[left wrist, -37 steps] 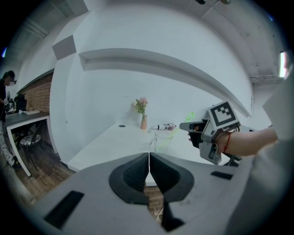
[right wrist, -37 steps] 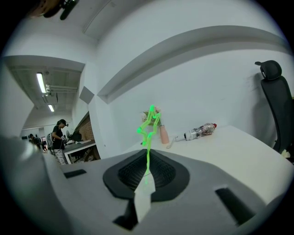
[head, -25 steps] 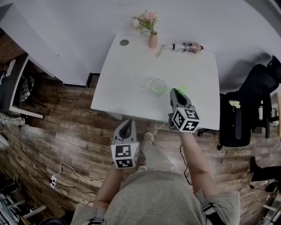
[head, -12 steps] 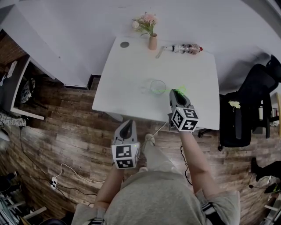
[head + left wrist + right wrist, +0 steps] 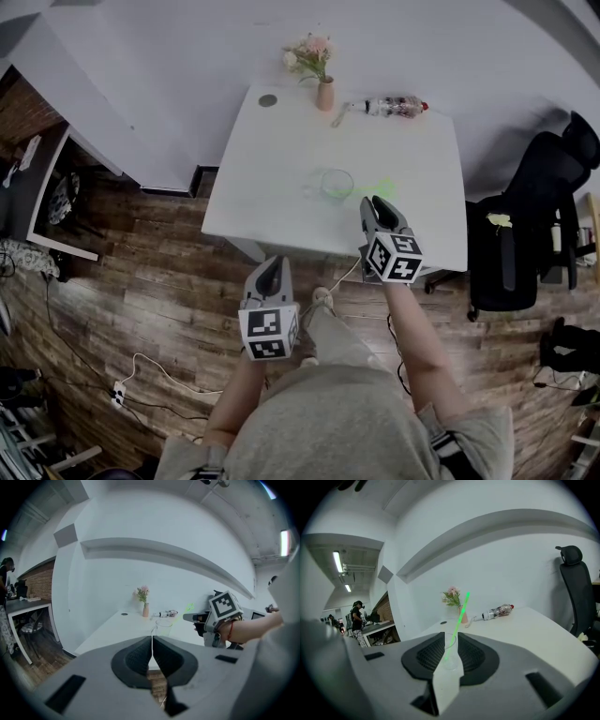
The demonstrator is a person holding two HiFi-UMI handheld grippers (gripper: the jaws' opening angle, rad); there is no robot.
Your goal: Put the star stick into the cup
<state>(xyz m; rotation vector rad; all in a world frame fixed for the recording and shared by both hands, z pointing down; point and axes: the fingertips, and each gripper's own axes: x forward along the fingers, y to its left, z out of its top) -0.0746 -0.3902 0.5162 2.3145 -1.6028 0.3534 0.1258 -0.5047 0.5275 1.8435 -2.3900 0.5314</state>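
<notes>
Checking the right gripper (image 5: 379, 203) first, I read its jaws as standing a little apart with nothing clamped. Through the gap its own view shows only the clear cup (image 5: 162, 627) and the green star stick (image 5: 460, 616). The stick's lower end sits inside the cup and its shaft leans over the rim to the right, so the star end hangs just beside the right gripper's tips. I cannot tell whether it touches them. The cup stands upright on the white table (image 5: 281, 159), toward the near edge and right of centre. The left gripper (image 5: 272, 265) hangs off the table's near edge over the wooden floor, jaws pressed together and empty. I judge the insertion done. What remains is backing the right gripper away without brushing the leaning stick.
</notes>
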